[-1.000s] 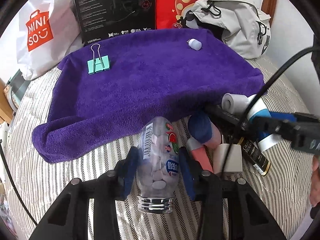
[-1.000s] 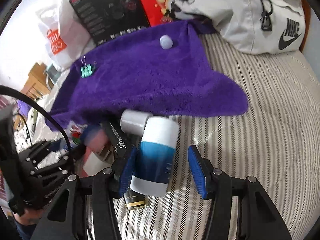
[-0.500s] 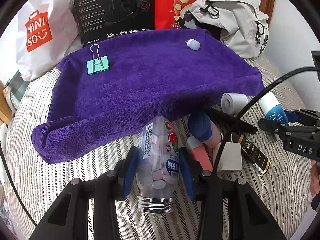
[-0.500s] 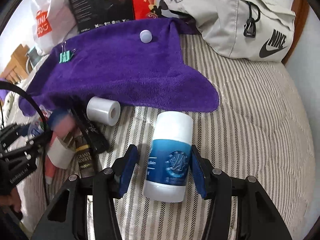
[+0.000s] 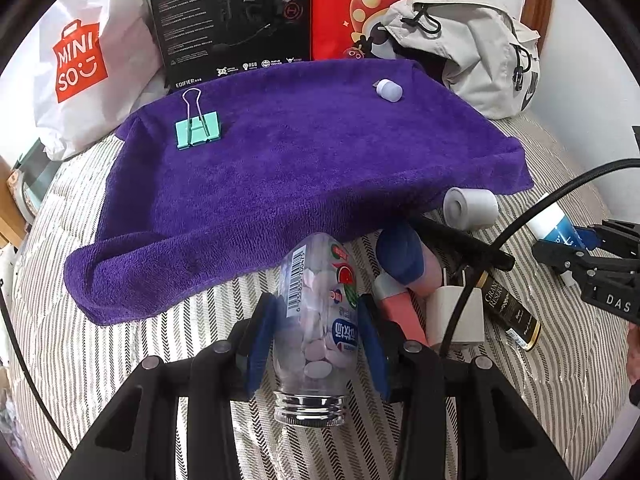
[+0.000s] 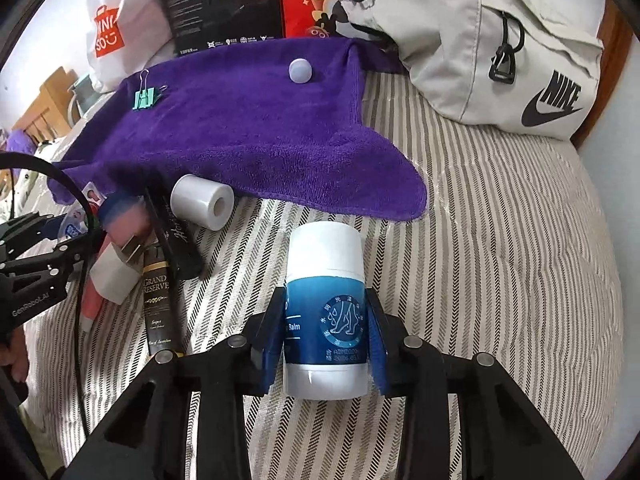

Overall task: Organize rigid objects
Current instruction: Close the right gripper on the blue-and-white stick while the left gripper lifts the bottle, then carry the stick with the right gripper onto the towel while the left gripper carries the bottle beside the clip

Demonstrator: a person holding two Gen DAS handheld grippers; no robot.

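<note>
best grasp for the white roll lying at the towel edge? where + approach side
Grip the white roll across its curved wall at mid-length, fingers closing on the round sides. It lies on its side, hollow end facing front-right, and its far side lies against the purple towel. Probably best from above: the black stick and other clutter crowd its left, and a level approach may hit the towel.

The purple towel (image 5: 304,176) is faced at 12 o'clock from low and close by both wrist views; it (image 6: 240,136) is shared, the right view being set further right.
</note>
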